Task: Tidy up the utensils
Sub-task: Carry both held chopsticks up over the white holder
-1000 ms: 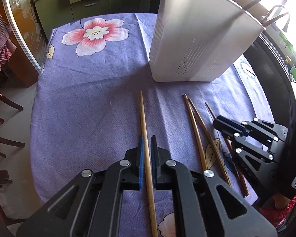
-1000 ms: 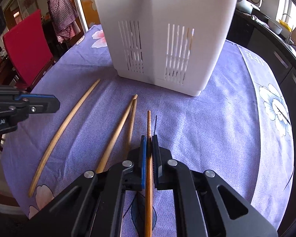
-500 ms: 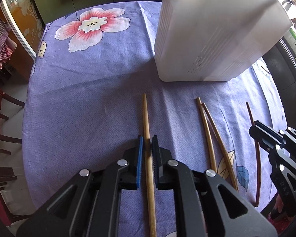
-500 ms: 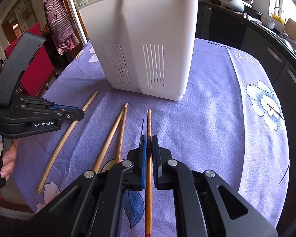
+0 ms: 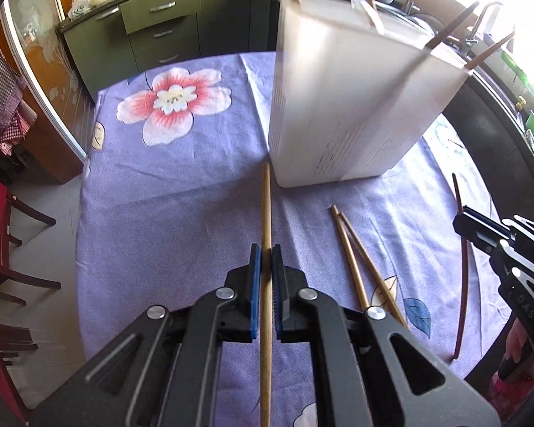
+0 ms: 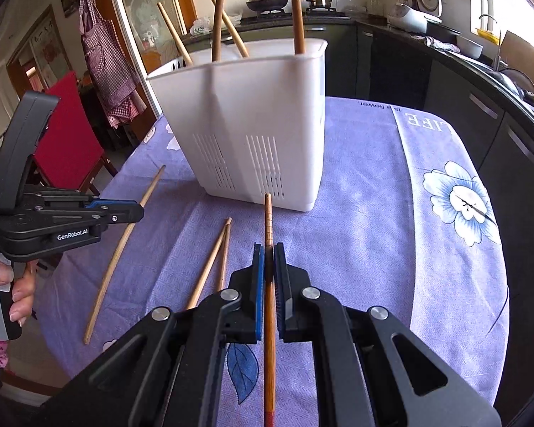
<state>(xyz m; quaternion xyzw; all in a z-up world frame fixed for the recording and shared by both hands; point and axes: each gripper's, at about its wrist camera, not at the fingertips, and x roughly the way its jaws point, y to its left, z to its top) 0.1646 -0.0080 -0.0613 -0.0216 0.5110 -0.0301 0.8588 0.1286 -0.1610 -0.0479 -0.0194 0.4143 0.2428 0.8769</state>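
Note:
My left gripper (image 5: 266,252) is shut on a light wooden chopstick (image 5: 266,206) and holds it above the purple cloth, tip toward the white utensil holder (image 5: 341,106). My right gripper (image 6: 268,249) is shut on a reddish-brown chopstick (image 6: 268,213), also lifted, pointing at the holder (image 6: 252,131). Several chopsticks stand in the holder. Two light chopsticks (image 5: 359,259) lie crossed on the cloth between the grippers; they also show in the right wrist view (image 6: 213,259). The left gripper (image 6: 139,211) and the right gripper (image 5: 461,222) each show in the other's view.
The round table has a purple flowered cloth (image 5: 181,185). Red chairs (image 6: 67,142) stand at the left side. Dark kitchen cabinets (image 5: 160,32) and a counter ring the far side. The table edge is near on the right (image 6: 505,284).
Both grippers have risen from the cloth with their chopsticks and tilted up, so the holder's top and the chopsticks in it have come into view.

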